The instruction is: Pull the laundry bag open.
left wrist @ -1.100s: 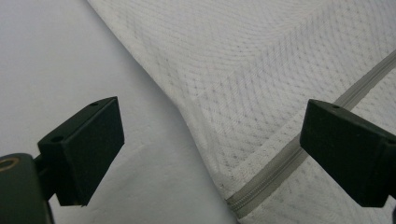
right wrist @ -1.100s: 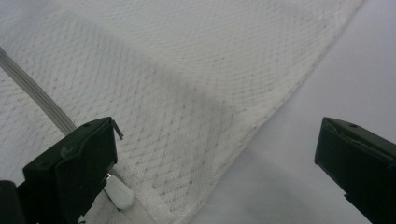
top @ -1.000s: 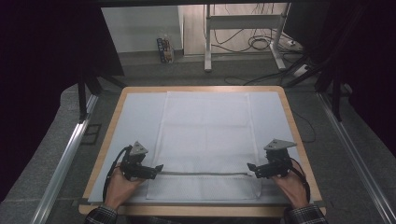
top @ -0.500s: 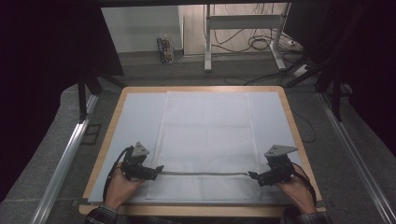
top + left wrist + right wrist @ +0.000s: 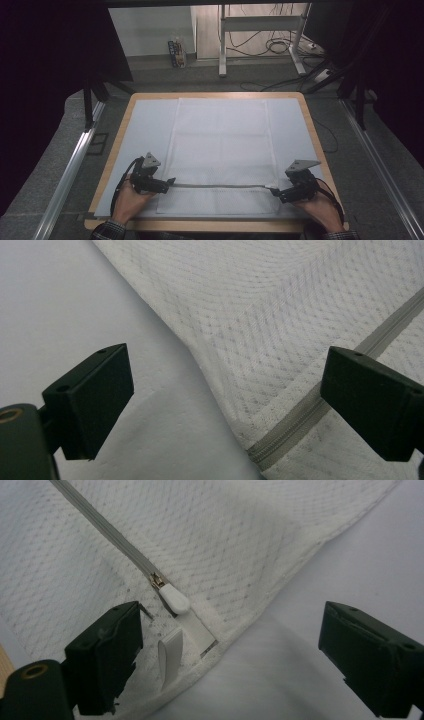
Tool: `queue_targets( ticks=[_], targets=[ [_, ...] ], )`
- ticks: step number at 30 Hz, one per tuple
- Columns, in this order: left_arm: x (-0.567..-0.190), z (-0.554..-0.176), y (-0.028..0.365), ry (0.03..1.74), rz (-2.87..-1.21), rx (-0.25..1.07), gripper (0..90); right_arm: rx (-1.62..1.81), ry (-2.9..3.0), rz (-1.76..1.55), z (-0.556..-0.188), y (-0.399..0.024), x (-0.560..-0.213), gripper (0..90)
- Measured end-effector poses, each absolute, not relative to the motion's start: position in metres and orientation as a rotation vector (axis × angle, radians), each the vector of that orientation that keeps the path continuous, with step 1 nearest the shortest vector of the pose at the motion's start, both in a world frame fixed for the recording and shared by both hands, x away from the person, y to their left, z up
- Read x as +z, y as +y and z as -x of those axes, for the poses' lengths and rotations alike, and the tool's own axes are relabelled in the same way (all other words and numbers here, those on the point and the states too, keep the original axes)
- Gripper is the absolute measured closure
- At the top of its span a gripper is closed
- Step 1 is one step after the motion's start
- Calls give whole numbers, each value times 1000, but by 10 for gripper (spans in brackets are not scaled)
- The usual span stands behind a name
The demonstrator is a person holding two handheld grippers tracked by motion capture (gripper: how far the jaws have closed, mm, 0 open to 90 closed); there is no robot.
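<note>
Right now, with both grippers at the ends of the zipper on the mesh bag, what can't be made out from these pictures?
- High view: the zipper pull is too small to see beside the right gripper.
- Left gripper view: the zipper end is cut off by the bottom edge.
- Mesh bag: any contents can't be told; it lies flat.
- High view: the background beyond the table is too dark.

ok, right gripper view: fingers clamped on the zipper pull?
No, the fingers stand apart, with the white zipper pull lying untouched between them on the mesh bag.

One white mesh laundry bag (image 5: pixel 222 150), frame centre. One grey zipper (image 5: pixel 220 186) across its lower part. One white zipper pull (image 5: pixel 174 599). Two grippers: left gripper (image 5: pixel 167 183) lower left, right gripper (image 5: pixel 276 192) lower right. One table (image 5: pixel 215 95).
</note>
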State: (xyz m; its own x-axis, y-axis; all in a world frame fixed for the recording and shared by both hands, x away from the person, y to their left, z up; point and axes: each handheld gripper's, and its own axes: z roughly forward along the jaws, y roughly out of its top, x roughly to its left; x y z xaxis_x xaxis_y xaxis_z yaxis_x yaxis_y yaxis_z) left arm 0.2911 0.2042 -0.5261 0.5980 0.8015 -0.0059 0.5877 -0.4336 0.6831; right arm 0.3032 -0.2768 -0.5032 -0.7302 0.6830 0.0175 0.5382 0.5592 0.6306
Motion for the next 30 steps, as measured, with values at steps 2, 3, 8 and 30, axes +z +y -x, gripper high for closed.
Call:
queue_targets(
  ticks=[2,3,8,30],
  targets=[
    [-526,-291,204,1089,-2178,422,70,912,2580,-1025,-303,-274,-506,114],
    [-527,-291,204,1087,-2180,422,70,907,2587,-1021,-304,-272,-507,114],
    [-527,-291,202,1079,-2192,421,71,817,2616,-948,-306,-262,-519,94],
    [-523,-289,198,1045,-2198,456,86,836,2675,-780,-291,-257,-509,813]
  ],
)
